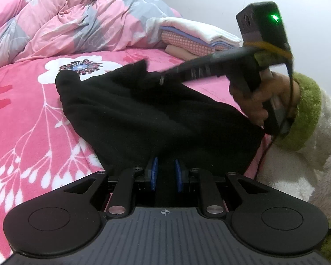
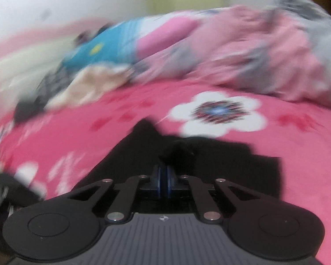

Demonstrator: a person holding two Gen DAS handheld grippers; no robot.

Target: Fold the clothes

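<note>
A black fleece garment point(image 1: 143, 114) lies spread on the pink floral bedspread point(image 1: 21, 110). My left gripper point(image 1: 166, 173) is at its near edge, and thick black cloth fills the narrow gap between the blue pads point(image 1: 154, 173). A hand in a green cuff point(image 1: 307, 110) holds my right gripper point(image 1: 162, 80), which pinches the garment's far part, lifted off the bed. The right wrist view is motion-blurred. There the right gripper point(image 2: 164, 172) has its pads almost together on a bunch of the black garment point(image 2: 181, 152).
A rumpled pink and grey duvet point(image 1: 77, 17) lies along the back of the bed. A stack of folded clothes point(image 1: 194, 37) sits by the wall at the back right. A loose pile of clothes point(image 2: 88, 66), blurred, lies at the far left in the right wrist view.
</note>
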